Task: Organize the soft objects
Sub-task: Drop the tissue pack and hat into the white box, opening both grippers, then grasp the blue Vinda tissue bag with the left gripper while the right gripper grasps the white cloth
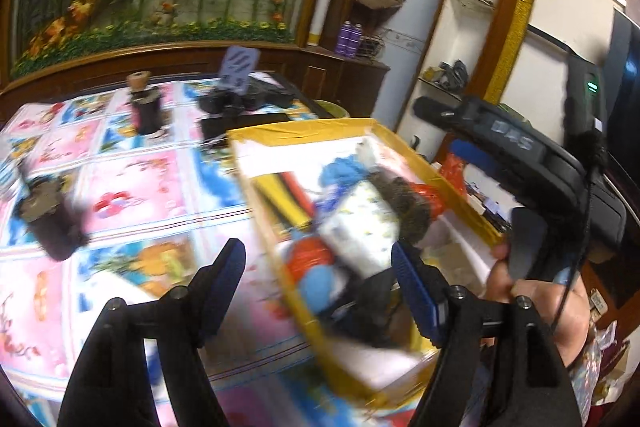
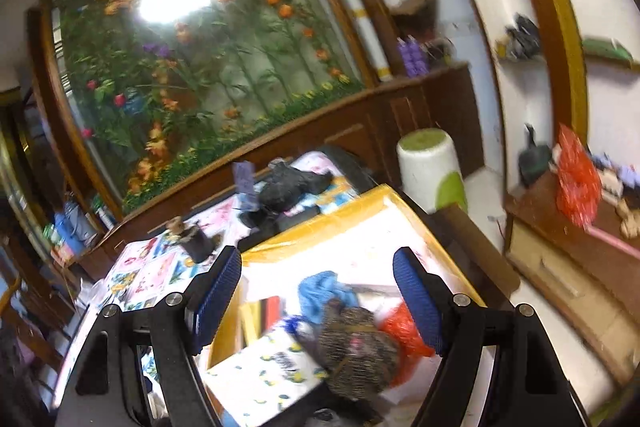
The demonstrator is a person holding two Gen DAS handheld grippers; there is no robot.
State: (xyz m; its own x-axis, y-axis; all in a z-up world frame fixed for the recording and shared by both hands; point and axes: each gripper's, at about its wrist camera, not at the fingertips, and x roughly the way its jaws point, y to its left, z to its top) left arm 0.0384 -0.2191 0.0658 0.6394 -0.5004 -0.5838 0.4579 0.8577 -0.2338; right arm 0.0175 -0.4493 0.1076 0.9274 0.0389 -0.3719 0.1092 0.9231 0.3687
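A yellow-rimmed box (image 1: 260, 133) sits on the table's right side and holds several soft things: a white printed pack (image 1: 362, 227), a speckled brown plush (image 1: 412, 207), blue cloth (image 1: 340, 171), a red bag (image 1: 430, 195). My left gripper (image 1: 316, 287) is open and empty, just above the box's near left edge. The right gripper's body (image 1: 520, 155) hangs at the box's far right side. In the right wrist view my right gripper (image 2: 316, 291) is open and empty above the box (image 2: 320, 227), over the plush (image 2: 360, 343), the pack (image 2: 268, 371) and blue cloth (image 2: 324, 291).
The table wears a pink and blue patterned cloth (image 1: 132, 195). A dark cylinder (image 1: 146, 107), a black bundle (image 1: 236, 101) and a dark object (image 1: 52, 215) stand on it. A wooden cabinet (image 2: 560, 255) and a white-green bin (image 2: 432, 163) are to the right.
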